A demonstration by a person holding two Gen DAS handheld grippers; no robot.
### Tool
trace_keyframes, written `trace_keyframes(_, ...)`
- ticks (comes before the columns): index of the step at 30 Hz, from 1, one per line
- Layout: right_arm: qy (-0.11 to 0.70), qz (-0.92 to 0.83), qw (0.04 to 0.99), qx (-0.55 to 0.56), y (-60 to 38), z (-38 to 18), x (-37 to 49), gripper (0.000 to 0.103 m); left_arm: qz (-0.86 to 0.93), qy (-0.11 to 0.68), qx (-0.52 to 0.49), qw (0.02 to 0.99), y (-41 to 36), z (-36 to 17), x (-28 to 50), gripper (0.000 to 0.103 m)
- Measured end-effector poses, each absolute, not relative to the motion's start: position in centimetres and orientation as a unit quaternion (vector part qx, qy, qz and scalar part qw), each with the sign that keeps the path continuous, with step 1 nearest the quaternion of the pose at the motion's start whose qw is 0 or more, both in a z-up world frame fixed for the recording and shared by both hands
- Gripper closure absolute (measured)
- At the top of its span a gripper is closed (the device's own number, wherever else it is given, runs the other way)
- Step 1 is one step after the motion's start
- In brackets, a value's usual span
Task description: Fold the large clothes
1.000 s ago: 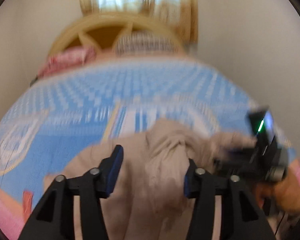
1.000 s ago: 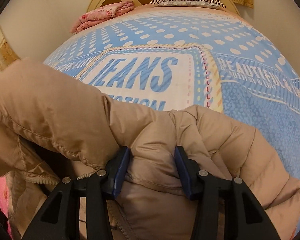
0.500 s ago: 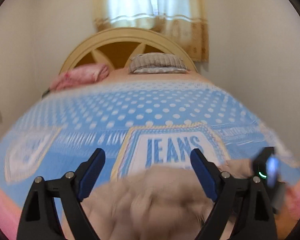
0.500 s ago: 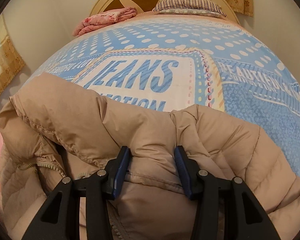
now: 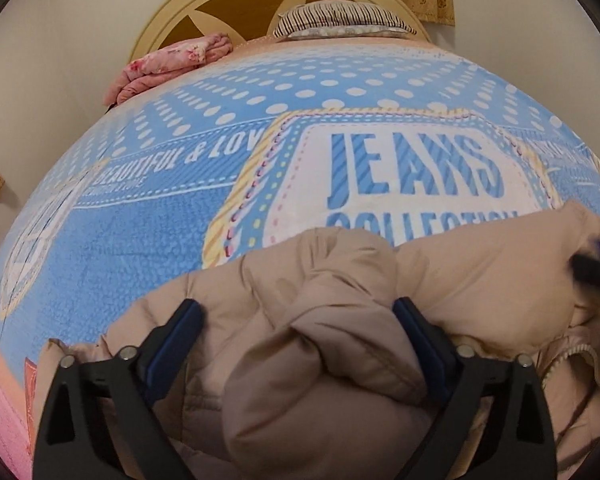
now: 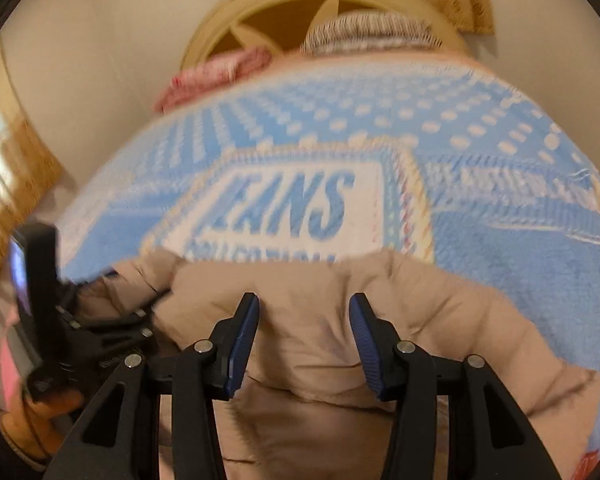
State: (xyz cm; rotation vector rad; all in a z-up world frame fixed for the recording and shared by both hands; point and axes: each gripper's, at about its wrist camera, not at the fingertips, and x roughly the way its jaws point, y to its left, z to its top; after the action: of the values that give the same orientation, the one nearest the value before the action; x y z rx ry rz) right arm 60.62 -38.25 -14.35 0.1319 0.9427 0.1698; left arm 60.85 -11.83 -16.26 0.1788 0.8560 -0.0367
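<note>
Jacket [image 5: 324, 344] — bunched across the bed [image 5: 140, 208], directly under my wide-open, just-released left claw [image 5: 298, 322]; right claw [image 6: 304, 336] pinches its fold.

Soft indoor light, right view motion-blurred

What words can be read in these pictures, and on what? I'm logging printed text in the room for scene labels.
"JEANS" on the white patch of the blue bedspread.
"COLLECTION" under it, its lower half hidden by the beige puffer jacket.
"BEAUTIFUL & LOV" on the bedspread's band left of the patch; the rest is cut off by the patch border.
Smaller line beneath that band: too small to read.
Lettering right of the patch: too blurred to read.
</note>
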Motion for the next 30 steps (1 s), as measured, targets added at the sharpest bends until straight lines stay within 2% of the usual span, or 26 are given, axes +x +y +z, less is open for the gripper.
trace_keyframes(3, 0.458, 0.092, 0.88, 0.083, -38.8, -16.2, 60.5, 0.055, -0.019, 0.415, 0.08, 0.906, -11.8, -16.6, 60.8, 0.0)
trace_keyframes(8, 0.46, 0.071, 0.885, 0.007, -36.7, -16.6, 60.1, 0.055, -0.023, 0.424, 0.077, 0.902, -11.9, -16.7, 61.4, 0.0)
trace_keyframes(12, 0.438, 0.061, 0.897, 0.003, -36.7, -17.1, 59.5, 0.055, -0.017, 0.418, 0.082, 0.905, -12.1, -16.3, 61.0, 0.0)
trace_keyframes(20, 0.427, 0.065, 0.902, 0.015, -37.1, -17.2, 59.3, 0.055, -0.027, 0.334, 0.062, 0.94, -13.2, -10.1, 57.6, 0.0)
trace_keyframes(25, 0.424, 0.073, 0.902, 0.032, -37.6, -17.2, 59.4, 0.055, -0.029, 0.397, 0.12, 0.909, -15.7, -14.0, 59.8, 0.0)
trace_keyframes(30, 0.424, 0.074, 0.902, 0.034, -37.6, -17.2, 59.4, 0.055, -0.039, 0.453, 0.074, 0.887, -14.4, -16.9, 61.8, 0.0)
